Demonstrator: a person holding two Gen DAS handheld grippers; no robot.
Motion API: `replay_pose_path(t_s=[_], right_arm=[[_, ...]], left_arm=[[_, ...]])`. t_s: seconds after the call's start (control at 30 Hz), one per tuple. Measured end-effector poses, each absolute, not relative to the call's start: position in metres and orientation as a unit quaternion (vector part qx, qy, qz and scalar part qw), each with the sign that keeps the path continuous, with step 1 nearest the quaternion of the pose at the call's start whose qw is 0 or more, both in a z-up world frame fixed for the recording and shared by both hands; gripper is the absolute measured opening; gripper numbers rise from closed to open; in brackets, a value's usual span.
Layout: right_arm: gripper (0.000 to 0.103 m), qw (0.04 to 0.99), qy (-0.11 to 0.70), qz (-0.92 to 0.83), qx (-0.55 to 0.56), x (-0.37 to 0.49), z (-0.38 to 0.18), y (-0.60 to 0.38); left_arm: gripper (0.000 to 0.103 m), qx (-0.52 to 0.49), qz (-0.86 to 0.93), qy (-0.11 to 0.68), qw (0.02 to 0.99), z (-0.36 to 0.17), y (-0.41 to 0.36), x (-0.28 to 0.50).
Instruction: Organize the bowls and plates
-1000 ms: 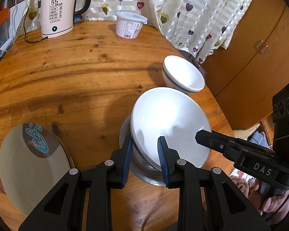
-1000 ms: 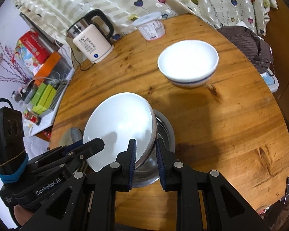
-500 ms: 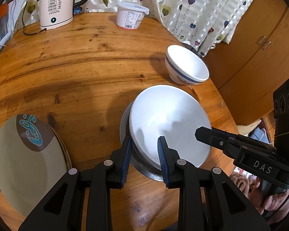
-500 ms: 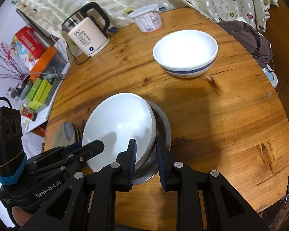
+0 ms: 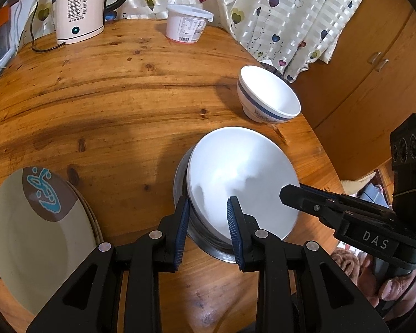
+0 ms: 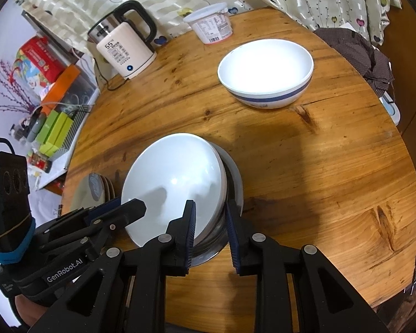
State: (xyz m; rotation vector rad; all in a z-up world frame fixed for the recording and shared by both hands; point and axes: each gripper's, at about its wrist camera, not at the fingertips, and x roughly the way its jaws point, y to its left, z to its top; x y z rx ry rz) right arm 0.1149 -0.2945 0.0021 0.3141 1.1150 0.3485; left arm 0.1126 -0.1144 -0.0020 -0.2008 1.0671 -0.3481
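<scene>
White bowl [image 5: 242, 177] sits mouth-up, slightly tilted in steel bowl [image 5: 208, 245], rim pinched by both left gripper [image 5: 208, 222] and right gripper [image 6: 209, 229].

A plain white ceramic bowl [image 5: 241, 177] sits tilted in a steel bowl [image 5: 180, 183]; blue-banded white bowl [image 5: 269, 97] upright beyond; beige patterned plates [image 5: 38, 227] stacked left.
</scene>
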Motion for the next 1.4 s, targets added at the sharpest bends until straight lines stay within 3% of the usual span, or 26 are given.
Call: replay_pose_path(t_s=[0.2, 0.33, 0.43, 0.67, 0.73, 0.9, 1.4], right_arm=[[0.024, 0.829, 0.514, 0.170, 0.141, 0.115, 0.008, -0.296], [0.039, 0.836, 0.501, 0.180, 0.132, 0.113, 0.013, -0.298], [0.049, 0.846, 0.484, 0.188, 0.120, 0.112, 0.018, -0.298], [0.077, 0.874, 0.429, 0.210, 0.090, 0.105, 0.033, -0.299], [0.086, 0.878, 0.420, 0.213, 0.082, 0.104, 0.036, -0.298], [0.087, 0.885, 0.407, 0.208, 0.083, 0.105, 0.040, -0.300], [0.087, 0.878, 0.413, 0.200, 0.139, 0.105, 0.040, -0.315]], left_arm=[[0.029, -0.091, -0.164, 0.495, 0.849, 0.002, -0.113, 0.111], [0.031, -0.090, -0.159, 0.483, 0.856, 0.008, -0.109, 0.110], [0.046, -0.087, -0.154, 0.475, 0.862, 0.012, -0.107, 0.109], [0.050, -0.072, -0.151, 0.452, 0.876, 0.019, -0.107, 0.107], [0.058, -0.065, -0.149, 0.440, 0.883, 0.023, -0.107, 0.106], [0.064, -0.053, -0.134, 0.433, 0.890, 0.026, -0.106, 0.107], [0.065, -0.063, -0.144, 0.399, 0.903, 0.041, -0.103, 0.104]])
